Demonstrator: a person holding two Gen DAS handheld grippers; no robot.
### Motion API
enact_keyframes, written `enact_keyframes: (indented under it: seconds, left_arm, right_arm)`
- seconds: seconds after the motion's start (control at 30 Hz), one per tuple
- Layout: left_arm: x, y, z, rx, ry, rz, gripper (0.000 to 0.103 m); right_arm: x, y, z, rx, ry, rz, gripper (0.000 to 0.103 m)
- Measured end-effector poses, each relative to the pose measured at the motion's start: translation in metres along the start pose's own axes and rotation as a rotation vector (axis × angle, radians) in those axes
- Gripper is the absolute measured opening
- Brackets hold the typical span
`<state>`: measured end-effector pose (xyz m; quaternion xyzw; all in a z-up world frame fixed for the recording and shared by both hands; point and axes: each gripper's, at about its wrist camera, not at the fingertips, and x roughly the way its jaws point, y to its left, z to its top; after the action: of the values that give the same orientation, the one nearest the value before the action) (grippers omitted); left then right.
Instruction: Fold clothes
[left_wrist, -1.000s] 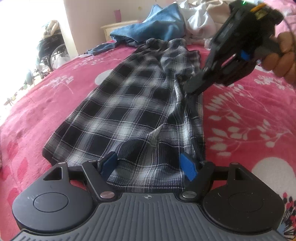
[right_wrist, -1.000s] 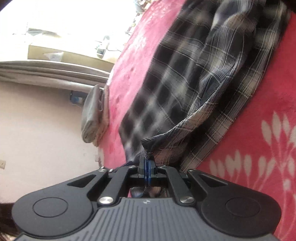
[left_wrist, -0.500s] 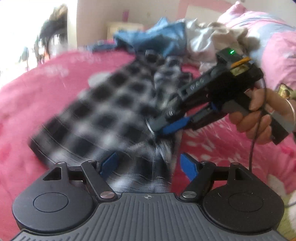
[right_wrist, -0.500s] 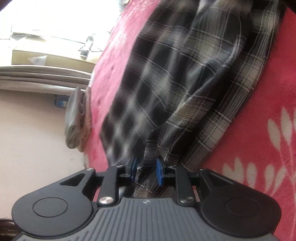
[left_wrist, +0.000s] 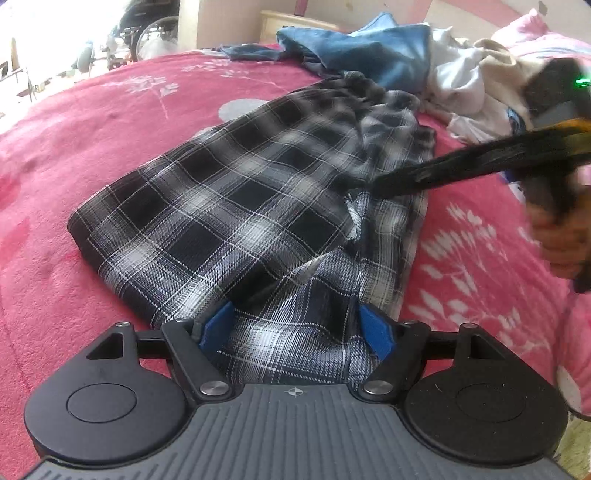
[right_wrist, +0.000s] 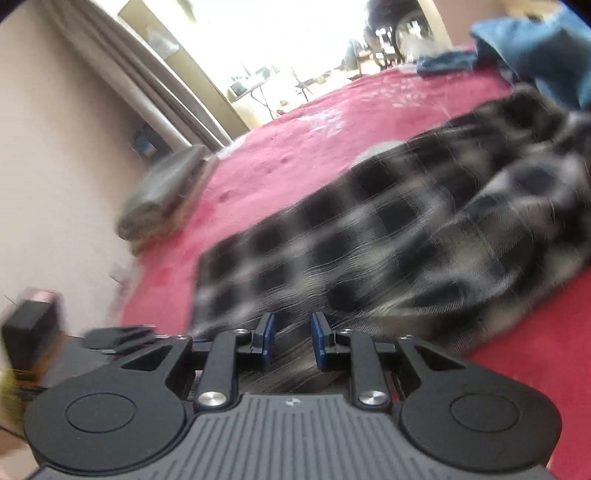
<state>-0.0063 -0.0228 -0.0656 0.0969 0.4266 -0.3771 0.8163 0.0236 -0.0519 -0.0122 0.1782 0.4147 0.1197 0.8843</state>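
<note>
A: So, how does the plaid garment (left_wrist: 229, 214) look?

B: It is black, grey and white checks, and it lies on the pink bed cover (left_wrist: 122, 122). One part is folded flat toward 10 o'clock in the left wrist view; the right side is wrinkled, with loose layers.

A: And the claws?

B: The left claw (left_wrist: 297, 326) is wide open; its blue fingers (left_wrist: 218, 325) stand on both sides of the near cloth edge and do not squeeze it. The right claw (right_wrist: 291, 338) is partly open, with cloth seen between the pads, but not pinched as far as I can see.

A: What is difficult to see?

B: The right wrist view is blurred, so the checks smear. In the left view the right claw at 3 o'clock is a dark streak. The pile of clothes (left_wrist: 388, 62) at 1 o'clock is cut by the frame.
</note>
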Motion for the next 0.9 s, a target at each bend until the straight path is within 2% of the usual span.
enact_keyframes:
  seconds: [0.03,0.1,0.17,0.2,0.3,0.37,0.43,0.5,0.57,0.77,0.9]
  left_arm:
    - [-0.001,0.0,-0.001,0.003,0.0,0.002,0.076]
    - [-0.002,0.0,-0.003,0.005,0.0,0.005,0.076]
    - [-0.005,0.003,-0.005,0.0,0.0,0.003,0.076]
    - [-0.005,0.004,-0.006,-0.006,-0.003,-0.001,0.076]
    - [-0.004,0.009,-0.009,-0.03,-0.011,-0.015,0.076]
    - [-0.004,0.013,-0.01,-0.046,-0.022,-0.032,0.076]
    - [-0.005,0.018,-0.012,-0.07,-0.031,-0.047,0.076]
    - [-0.011,0.026,-0.013,-0.118,-0.035,-0.063,0.076]
    - [-0.018,0.033,-0.015,-0.169,-0.039,-0.08,0.076]
    - [-0.033,0.073,-0.025,-0.41,-0.065,-0.112,0.076]
    - [-0.038,0.096,-0.029,-0.523,-0.073,-0.091,0.076]
  right_arm:
    - [0.014,-0.004,-0.002,-0.035,0.022,-0.074,0.002]
    - [0.007,-0.007,0.0,-0.005,-0.002,-0.068,0.002]
    - [-0.001,-0.009,0.003,0.031,-0.03,-0.053,0.009]
    - [-0.008,-0.002,0.002,-0.01,-0.06,-0.047,0.008]
    - [-0.012,0.02,-0.004,-0.166,-0.069,-0.028,0.009]
    - [0.01,0.022,-0.015,-0.229,0.007,-0.078,0.008]
    - [0.02,0.016,-0.021,-0.213,-0.035,-0.071,0.008]
    - [0.018,0.015,-0.016,-0.166,-0.028,-0.071,0.009]
    - [0.012,0.021,-0.011,-0.148,-0.031,-0.075,0.013]
    - [-0.014,0.068,-0.026,-0.4,-0.076,-0.059,0.019]
    - [-0.022,0.105,-0.053,-0.607,-0.076,-0.037,0.04]
